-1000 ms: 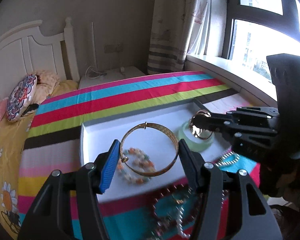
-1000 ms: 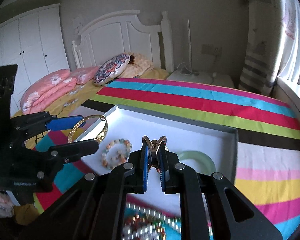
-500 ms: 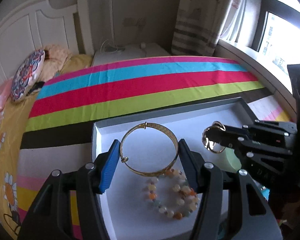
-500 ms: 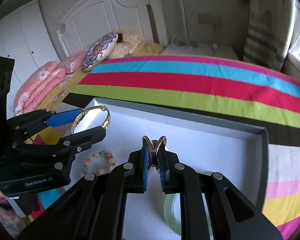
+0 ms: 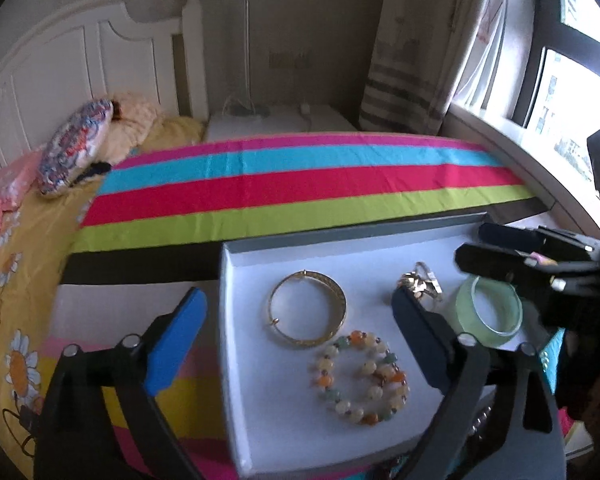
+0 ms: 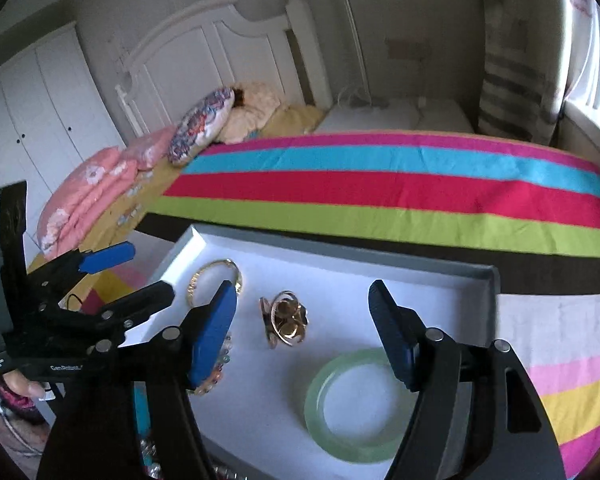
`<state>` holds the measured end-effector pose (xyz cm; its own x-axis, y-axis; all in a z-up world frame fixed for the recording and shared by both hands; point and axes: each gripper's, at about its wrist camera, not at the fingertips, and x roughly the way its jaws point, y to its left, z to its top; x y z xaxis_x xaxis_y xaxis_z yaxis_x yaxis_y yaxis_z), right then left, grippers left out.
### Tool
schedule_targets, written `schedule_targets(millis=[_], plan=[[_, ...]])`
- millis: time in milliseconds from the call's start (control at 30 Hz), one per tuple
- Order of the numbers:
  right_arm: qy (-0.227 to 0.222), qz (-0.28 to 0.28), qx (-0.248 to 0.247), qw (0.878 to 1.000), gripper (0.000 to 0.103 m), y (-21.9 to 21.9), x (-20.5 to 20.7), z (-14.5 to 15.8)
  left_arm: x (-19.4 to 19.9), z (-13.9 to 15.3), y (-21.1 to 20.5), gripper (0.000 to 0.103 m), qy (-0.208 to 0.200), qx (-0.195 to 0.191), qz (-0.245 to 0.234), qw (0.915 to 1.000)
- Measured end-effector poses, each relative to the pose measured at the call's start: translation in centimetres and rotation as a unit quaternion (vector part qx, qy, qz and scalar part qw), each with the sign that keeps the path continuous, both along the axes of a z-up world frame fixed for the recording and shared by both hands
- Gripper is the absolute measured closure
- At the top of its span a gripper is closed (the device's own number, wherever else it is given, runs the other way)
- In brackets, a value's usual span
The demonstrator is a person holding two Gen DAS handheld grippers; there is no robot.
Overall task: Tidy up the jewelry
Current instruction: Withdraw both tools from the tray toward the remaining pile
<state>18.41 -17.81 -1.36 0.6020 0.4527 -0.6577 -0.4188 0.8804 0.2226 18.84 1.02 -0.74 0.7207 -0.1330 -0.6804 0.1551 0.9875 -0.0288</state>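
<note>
A white tray (image 5: 340, 236) (image 6: 340, 246) with a grey rim lies on the striped blanket. On its floor lie a gold bangle (image 5: 307, 315) (image 6: 216, 276), a gold clasp ornament (image 5: 420, 282) (image 6: 286, 318), a green jade bangle (image 5: 488, 311) (image 6: 360, 404) and a beaded bracelet (image 5: 360, 376) (image 6: 216, 376). My left gripper (image 5: 300, 332) (image 6: 112, 276) hovers over the gold bangle, jaws opening, pads touching nothing. My right gripper (image 6: 302, 332) (image 5: 512, 252) hovers above the ornament, jaws opening too, nothing pressed between them.
The striped blanket (image 5: 300, 184) covers a bed with pillows (image 6: 200, 128) and a white headboard (image 6: 220, 52) behind. A window (image 5: 572, 92) is at the right. Loose bead strands (image 6: 148, 452) lie outside the tray's near edge. A person's finger (image 6: 20, 388) shows at the left.
Both grippers have opened wide. The gold bangle left the left jaws and the gold ornament left the right jaws; both now lie on the tray floor. Both hands moved along over the tray.
</note>
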Motion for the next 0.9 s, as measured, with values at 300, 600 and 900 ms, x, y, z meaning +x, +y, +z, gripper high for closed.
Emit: schedule_targets(millis=[300,600,900], plan=[[-0.058,0.002,0.0,0.998,0.032,-3.2,-5.7,2.3,-7.8,0.7,1.4,0.003,-0.045,0.016,0.0,0.9989],[-0.058,-0.007,-0.015,0.998,0.031,-6.6,-13.0,-1.3,-14.7,-2.5,1.8,0.003,-0.029,0.002,-0.075,0.9968],[-0.015,-0.023,-0.003,1.0,0.031,-9.4,-15.9,-5.6,-16.8,-6.1,0.0,0.015,0.007,0.007,-0.133,0.991]])
